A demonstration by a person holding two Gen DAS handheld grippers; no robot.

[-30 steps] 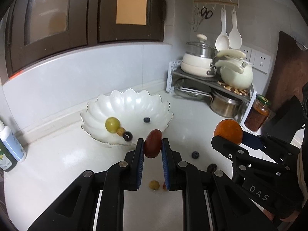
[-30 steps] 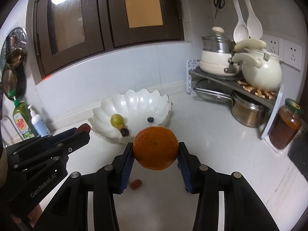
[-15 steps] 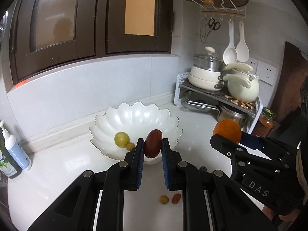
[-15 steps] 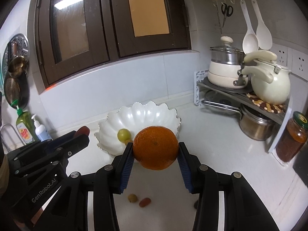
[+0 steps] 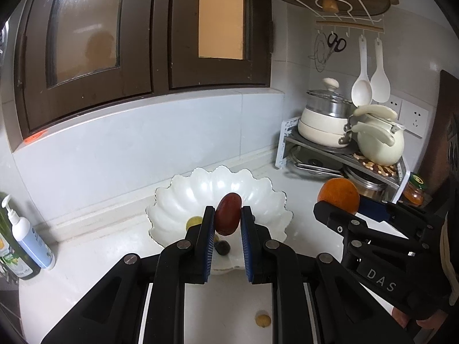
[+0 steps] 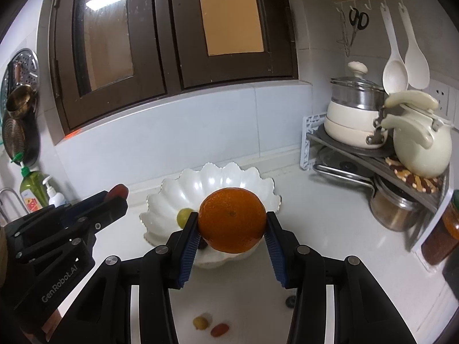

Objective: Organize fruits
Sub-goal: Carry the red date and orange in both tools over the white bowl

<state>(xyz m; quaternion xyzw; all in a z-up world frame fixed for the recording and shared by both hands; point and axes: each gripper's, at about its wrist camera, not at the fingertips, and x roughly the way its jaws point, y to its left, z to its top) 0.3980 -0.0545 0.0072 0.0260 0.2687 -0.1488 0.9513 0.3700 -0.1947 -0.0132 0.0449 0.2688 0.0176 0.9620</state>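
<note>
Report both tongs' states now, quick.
Left tongs: shut on the dark red fruit.
Right tongs: shut on the orange.

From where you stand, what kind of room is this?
It looks like a home kitchen: stacked pots sit on a corner rack, white ladles hang on the tiled wall, and dish soap stands near a white fruit bowl on the counter.
</note>
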